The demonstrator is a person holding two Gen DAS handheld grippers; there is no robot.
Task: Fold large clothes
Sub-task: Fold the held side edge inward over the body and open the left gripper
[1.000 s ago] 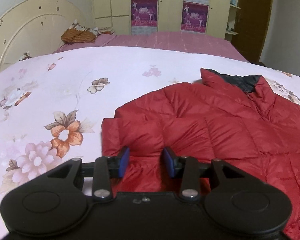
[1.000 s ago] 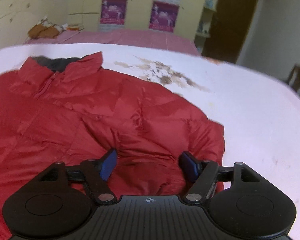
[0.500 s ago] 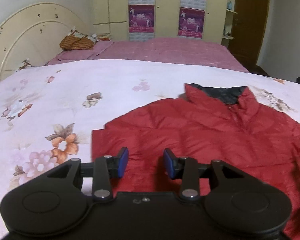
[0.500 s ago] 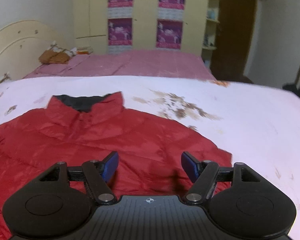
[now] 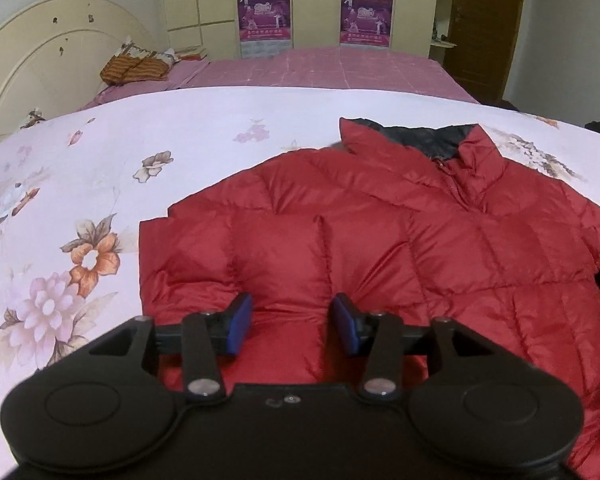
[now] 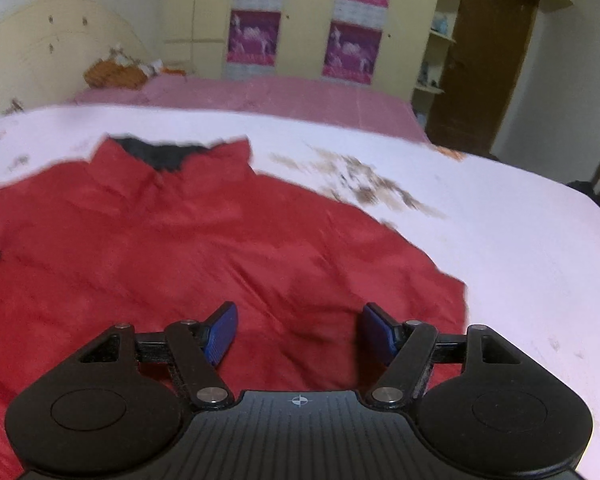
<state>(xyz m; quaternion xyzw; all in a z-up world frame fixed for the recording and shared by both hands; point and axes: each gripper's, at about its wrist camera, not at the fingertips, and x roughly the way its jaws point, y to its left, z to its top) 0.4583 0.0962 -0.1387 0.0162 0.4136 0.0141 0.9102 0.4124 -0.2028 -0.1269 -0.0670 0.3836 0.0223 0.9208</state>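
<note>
A red quilted puffer jacket (image 5: 380, 240) lies flat on the floral bed sheet (image 5: 80, 184), its black-lined collar (image 5: 424, 140) at the far side. My left gripper (image 5: 291, 322) is open and empty, just above the jacket's left part near the folded sleeve edge. In the right wrist view the jacket (image 6: 180, 248) fills the left and middle. My right gripper (image 6: 299, 332) is open wide and empty, above the jacket's right part near its edge. The right view is blurred.
The white floral sheet (image 6: 520, 240) stretches right of the jacket. A pink bedspread (image 5: 320, 68) lies beyond, with an orange bundle (image 5: 136, 68) by the cream headboard (image 5: 40, 72). Wardrobes with purple posters (image 5: 264, 12) and a brown door (image 5: 484, 28) stand behind.
Both grippers rose and pulled back from the jacket half a second ago, then came down closer over it again. Both stayed open and empty.
</note>
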